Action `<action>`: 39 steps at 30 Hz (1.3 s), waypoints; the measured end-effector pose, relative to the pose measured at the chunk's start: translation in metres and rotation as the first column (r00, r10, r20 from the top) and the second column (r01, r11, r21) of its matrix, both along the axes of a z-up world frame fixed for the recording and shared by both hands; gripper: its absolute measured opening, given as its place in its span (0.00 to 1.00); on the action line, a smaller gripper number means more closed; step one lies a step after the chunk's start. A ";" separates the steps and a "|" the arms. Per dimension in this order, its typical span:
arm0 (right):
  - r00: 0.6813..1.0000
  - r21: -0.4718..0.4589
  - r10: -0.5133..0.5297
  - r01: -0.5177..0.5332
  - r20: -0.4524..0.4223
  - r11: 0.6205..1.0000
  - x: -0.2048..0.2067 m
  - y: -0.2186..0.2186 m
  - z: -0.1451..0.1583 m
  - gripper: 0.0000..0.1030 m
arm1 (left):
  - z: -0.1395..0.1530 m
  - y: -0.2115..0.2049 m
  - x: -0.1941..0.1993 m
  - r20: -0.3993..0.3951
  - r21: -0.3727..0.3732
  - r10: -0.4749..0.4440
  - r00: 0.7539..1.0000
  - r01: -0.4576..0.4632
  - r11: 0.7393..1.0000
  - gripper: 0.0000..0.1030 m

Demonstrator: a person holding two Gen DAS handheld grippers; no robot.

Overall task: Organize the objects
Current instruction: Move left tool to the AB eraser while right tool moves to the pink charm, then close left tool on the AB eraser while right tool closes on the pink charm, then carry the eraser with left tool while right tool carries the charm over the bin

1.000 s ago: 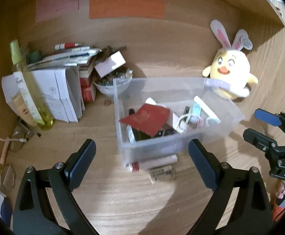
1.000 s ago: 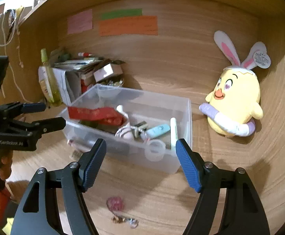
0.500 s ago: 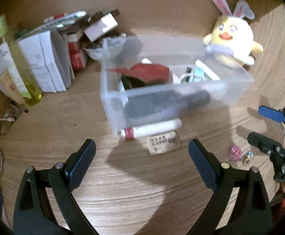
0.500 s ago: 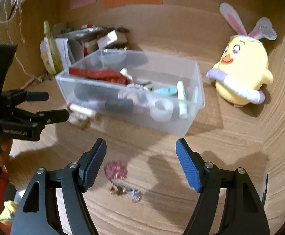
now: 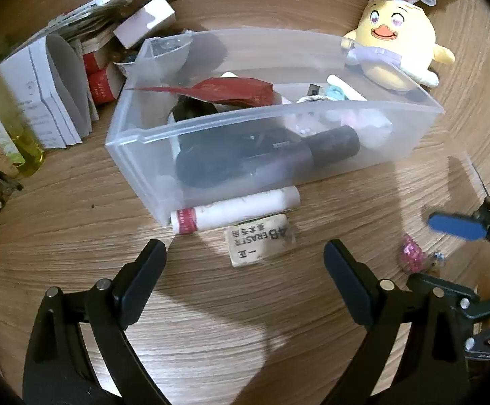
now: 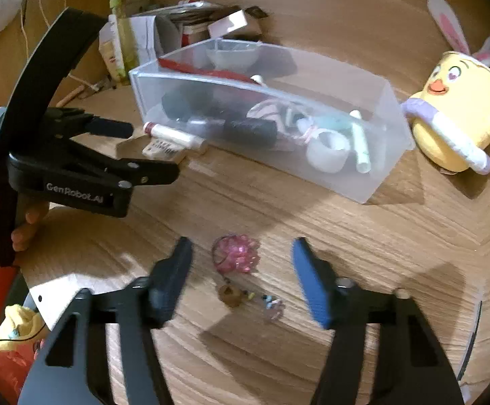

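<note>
Right tool (image 6: pixel 241 280) closing w/ pink charm (image 6: pixel 235 258) between, prob. untouched.

Left gripper (image 5: pixel 245 270) jaws wide; right gripper (image 6: pixel 241 270) jaws closing, nothing gripped.

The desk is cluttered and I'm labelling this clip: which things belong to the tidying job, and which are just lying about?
Part of the job:
- clear bin
- pink charm, between the closing jaws of the right gripper, untouched
- eraser and white tube, ahead of the open left gripper

Lying about:
- chick plush
- paper stack
- yellow bottle
</note>
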State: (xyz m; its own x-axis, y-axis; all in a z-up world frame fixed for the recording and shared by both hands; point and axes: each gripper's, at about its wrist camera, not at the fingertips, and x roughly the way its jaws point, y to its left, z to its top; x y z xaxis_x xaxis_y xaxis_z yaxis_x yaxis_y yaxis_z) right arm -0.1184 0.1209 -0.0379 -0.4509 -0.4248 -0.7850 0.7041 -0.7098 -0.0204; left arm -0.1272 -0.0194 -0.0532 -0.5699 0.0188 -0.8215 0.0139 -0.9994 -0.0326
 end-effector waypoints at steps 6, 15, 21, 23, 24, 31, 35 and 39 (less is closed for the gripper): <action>0.999 0.001 0.022 -0.022 0.029 1.000 0.000 -0.005 -0.005 0.30 | -0.004 0.002 -0.003 0.009 -0.006 -0.021 1.000 0.021 1.000 0.81; 1.000 -0.001 0.028 -0.028 0.007 1.000 0.005 -0.005 -0.007 0.21 | -0.001 -0.002 -0.002 -0.017 -0.019 -0.007 1.000 0.006 1.000 0.59; 1.000 -0.034 0.002 -0.002 -0.002 0.999 0.002 0.000 -0.002 0.20 | 0.000 0.003 0.003 -0.036 -0.035 -0.035 0.999 0.034 0.999 0.41; 1.000 -0.049 -0.012 0.011 -0.007 0.999 -0.001 0.002 0.003 0.20 | 0.000 0.003 0.004 -0.034 -0.028 -0.036 0.999 0.035 0.999 0.41; 1.000 -0.058 -0.020 0.019 -0.011 0.998 -0.002 0.004 0.006 0.20 | 0.000 0.002 0.005 -0.033 -0.025 -0.034 0.999 0.033 0.999 0.41; 0.997 -0.121 -0.070 0.065 -0.039 0.990 -0.010 0.019 0.027 0.20 | 0.001 0.005 0.016 -0.039 -0.020 -0.035 0.999 0.034 0.999 0.41; 0.994 -0.154 -0.090 0.080 -0.059 0.985 -0.011 0.027 0.040 0.20 | 0.004 0.005 0.023 -0.052 -0.008 -0.030 0.998 0.029 1.000 0.41; 0.990 -0.187 -0.113 0.097 -0.079 0.978 -0.014 0.032 0.052 0.20 | 0.010 0.004 0.031 -0.077 -0.003 -0.023 0.997 0.023 1.000 0.41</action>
